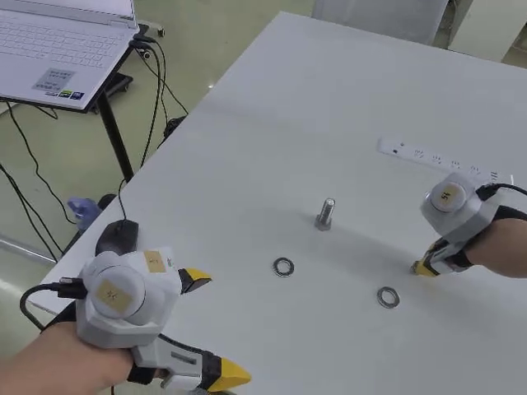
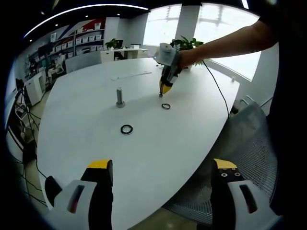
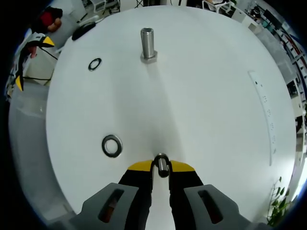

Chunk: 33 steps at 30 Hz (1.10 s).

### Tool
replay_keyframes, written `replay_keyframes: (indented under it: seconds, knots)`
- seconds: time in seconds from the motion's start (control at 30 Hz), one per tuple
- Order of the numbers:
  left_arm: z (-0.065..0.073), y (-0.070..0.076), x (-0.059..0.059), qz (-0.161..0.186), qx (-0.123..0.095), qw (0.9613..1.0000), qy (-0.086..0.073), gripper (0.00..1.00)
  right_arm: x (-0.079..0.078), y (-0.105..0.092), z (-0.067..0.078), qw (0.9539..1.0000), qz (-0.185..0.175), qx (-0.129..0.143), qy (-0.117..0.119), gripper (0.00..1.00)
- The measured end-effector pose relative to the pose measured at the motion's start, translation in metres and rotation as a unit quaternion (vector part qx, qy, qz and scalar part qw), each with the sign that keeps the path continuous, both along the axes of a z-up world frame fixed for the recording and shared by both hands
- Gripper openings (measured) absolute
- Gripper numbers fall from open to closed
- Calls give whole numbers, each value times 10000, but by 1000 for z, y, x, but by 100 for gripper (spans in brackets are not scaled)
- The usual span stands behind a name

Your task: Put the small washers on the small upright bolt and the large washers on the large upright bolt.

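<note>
Being pinched by the right gripper (image 1: 424,267) low on the desk (image 1: 329,99), the small bolt (image 3: 162,165) may be toppled if released crooked, and the nearby washer (image 3: 112,145) knocked, while the left gripper (image 2: 162,166) is held spread.

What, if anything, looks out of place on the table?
Only the small bolt: it sits pinched in the right gripper rather than standing free. The large bolt stands upright, and both washers lie flat.
</note>
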<state>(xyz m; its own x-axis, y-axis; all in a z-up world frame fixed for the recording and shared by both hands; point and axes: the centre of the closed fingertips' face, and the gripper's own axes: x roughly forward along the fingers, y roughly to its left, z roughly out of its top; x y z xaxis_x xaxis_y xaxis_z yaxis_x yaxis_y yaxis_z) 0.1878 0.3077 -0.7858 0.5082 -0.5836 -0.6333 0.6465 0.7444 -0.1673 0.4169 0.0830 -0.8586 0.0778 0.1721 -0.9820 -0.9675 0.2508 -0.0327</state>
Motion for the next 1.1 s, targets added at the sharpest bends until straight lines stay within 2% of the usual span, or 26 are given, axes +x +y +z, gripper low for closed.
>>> replay_keyframes:
  seconds: [0.27, 0.7, 1.1]
  knots:
    - [2, 1, 3, 28, -75, 10000, -17, 84, 0, 1, -2, 10000, 83, -21, -16, 13]
    - [3, -3, 4, -29, -61, 10000, 0, 83, 0, 1, -1, 9999, 98, -18, -36, 13]
    - [4, 0, 0, -12, -53, 10000, -14, 82, 1, 4, 2, 9998, 179, 18, -111, 22]
